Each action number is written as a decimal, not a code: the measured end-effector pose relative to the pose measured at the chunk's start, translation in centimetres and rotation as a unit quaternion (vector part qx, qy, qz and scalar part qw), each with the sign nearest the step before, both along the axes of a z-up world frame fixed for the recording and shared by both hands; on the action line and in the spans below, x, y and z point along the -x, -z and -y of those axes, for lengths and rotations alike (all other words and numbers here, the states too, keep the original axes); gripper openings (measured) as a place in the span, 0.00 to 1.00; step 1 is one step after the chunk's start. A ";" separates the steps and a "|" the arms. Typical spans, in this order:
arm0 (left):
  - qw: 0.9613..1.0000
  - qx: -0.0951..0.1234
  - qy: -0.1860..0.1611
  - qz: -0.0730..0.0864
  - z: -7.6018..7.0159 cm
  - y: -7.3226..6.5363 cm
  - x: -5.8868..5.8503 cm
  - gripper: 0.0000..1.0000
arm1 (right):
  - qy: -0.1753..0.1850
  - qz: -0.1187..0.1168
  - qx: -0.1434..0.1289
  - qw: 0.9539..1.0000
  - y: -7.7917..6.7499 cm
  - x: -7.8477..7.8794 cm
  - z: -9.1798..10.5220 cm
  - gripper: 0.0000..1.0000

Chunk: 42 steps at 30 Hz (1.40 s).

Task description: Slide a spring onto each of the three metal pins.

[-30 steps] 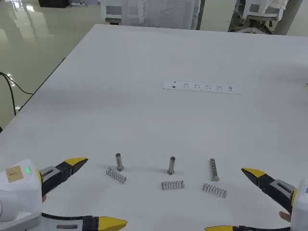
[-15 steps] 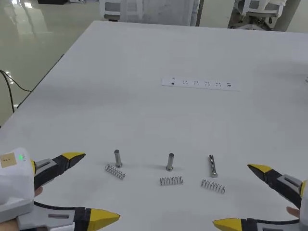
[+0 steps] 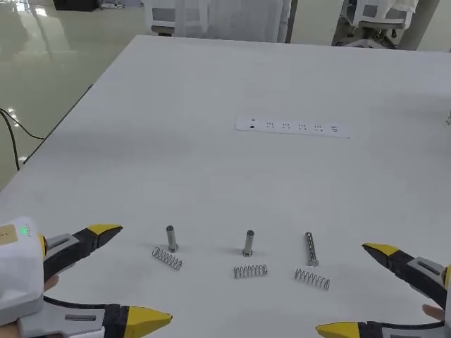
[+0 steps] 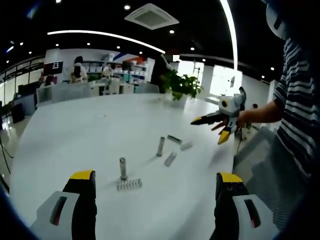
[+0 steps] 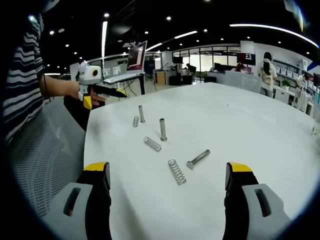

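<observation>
Though unthreaded, three springs [image 3: 251,271], three pins [image 3: 248,243]

Open-plan office: ceiling strip lights [image 4: 100,34], monitor [image 5: 138,55], potted plant [image 4: 181,86].

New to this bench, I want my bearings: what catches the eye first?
Three metal pins sit in a row close to the person, two upright and the rightmost pin lying flat, each with a loose spring beside it. The left gripper and right gripper flank them, jaws wide open.
</observation>
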<state>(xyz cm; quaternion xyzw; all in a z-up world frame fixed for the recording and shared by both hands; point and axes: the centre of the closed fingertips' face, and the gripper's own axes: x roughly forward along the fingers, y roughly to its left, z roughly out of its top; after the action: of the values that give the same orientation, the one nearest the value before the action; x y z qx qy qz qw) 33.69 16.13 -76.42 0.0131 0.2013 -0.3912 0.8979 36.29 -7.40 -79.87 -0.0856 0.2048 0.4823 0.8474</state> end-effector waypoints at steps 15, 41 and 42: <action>1.000 0.001 0.002 0.000 -0.1 -0.2 0.2 0.97 | -0.002 -0.005 -0.001 1.000 0.0 0.4 -0.2 0.94; 1.000 0.000 0.001 0.000 -0.2 -0.1 0.7 0.97 | 0.008 0.004 0.000 1.000 -0.3 0.3 0.0 0.99; 1.000 0.001 0.000 0.000 -0.2 -0.1 0.7 0.97 | 0.008 0.003 0.000 1.000 -0.3 0.4 0.0 0.99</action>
<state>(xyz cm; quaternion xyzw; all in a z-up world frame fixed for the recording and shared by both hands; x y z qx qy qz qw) 33.00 16.35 -76.33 0.0127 0.2009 -0.3918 0.8978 35.90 -7.36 -79.61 -0.0857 0.2028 0.4751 0.8519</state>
